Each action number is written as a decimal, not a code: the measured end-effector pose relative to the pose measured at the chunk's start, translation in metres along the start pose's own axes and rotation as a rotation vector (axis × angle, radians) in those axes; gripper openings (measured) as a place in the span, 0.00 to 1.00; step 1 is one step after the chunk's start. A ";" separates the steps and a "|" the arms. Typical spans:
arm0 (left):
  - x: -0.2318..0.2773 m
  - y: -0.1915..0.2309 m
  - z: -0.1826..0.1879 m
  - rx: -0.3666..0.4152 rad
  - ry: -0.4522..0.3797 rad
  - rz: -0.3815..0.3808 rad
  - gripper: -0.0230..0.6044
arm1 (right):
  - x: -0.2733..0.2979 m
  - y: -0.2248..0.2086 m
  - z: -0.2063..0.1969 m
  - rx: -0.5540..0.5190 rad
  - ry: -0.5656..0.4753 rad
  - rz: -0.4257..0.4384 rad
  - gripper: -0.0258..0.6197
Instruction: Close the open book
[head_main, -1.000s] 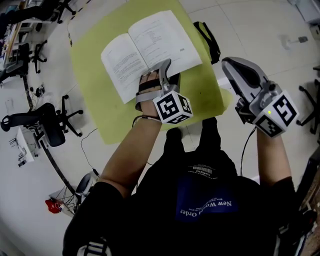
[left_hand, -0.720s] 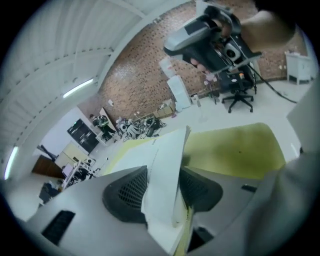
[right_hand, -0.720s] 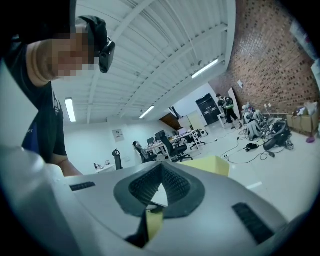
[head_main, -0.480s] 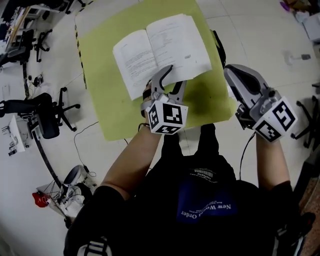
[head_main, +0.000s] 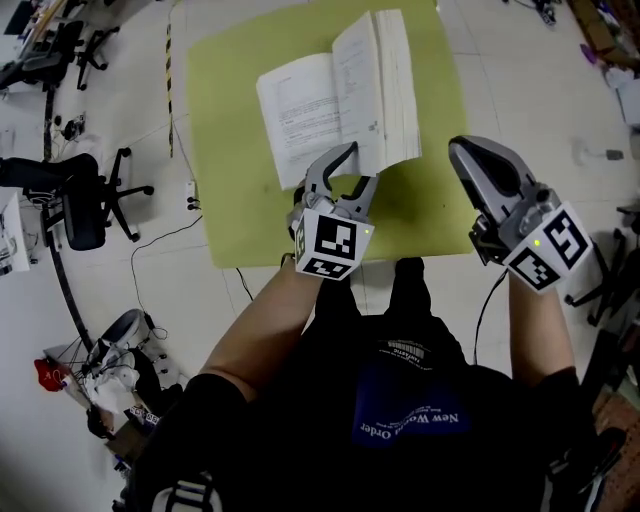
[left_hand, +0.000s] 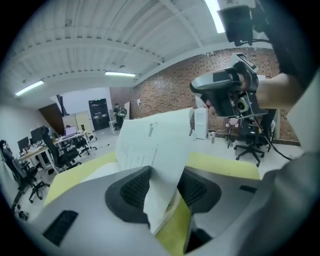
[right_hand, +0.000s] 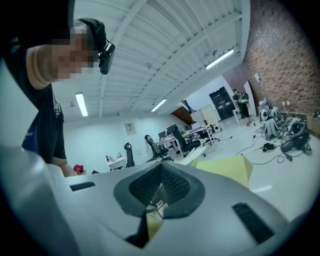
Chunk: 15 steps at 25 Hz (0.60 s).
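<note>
The open book (head_main: 310, 110) lies on a yellow-green table (head_main: 230, 180). Its left page is flat, and its right half (head_main: 388, 90) stands nearly upright. My left gripper (head_main: 358, 165) straddles that half's near edge. In the left gripper view the sheaf of pages (left_hand: 160, 150) rises between the closing jaws of the left gripper (left_hand: 162, 172). The sheaf leans on the left pad (left_hand: 132, 187), and a strip of table shows before the right pad. My right gripper (head_main: 465, 150) hovers to the right of the book, shut and empty. The right gripper view shows the tips of the right gripper (right_hand: 161, 167) together.
Office chairs (head_main: 80, 205) and a loose cable (head_main: 170, 250) are on the floor to the left of the table. A heap of clutter (head_main: 110, 385) lies at the lower left. The person's body fills the bottom of the head view.
The book's right half has swung up from flat to almost upright. The left gripper rolled and rose with it, and its jaws narrowed. The right gripper drifted a little beside the table.
</note>
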<state>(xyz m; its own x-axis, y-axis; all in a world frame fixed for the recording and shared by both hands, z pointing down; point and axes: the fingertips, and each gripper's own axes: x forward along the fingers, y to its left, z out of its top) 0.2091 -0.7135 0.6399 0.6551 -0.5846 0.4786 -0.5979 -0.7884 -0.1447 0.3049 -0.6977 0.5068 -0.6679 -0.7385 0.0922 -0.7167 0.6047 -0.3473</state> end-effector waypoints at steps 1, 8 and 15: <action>-0.002 0.002 -0.001 0.003 0.003 0.000 0.32 | 0.005 0.003 0.000 -0.003 0.003 0.008 0.02; -0.018 0.013 -0.018 -0.025 0.045 0.008 0.32 | 0.027 0.020 0.001 -0.009 0.031 0.059 0.02; -0.041 0.060 -0.076 -0.366 0.078 -0.016 0.40 | 0.083 0.056 -0.013 -0.017 0.081 0.114 0.02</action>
<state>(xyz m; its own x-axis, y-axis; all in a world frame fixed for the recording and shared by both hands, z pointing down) 0.1114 -0.7219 0.6769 0.6369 -0.5454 0.5449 -0.7226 -0.6686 0.1753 0.2068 -0.7217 0.5072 -0.7585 -0.6390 0.1281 -0.6383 0.6887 -0.3438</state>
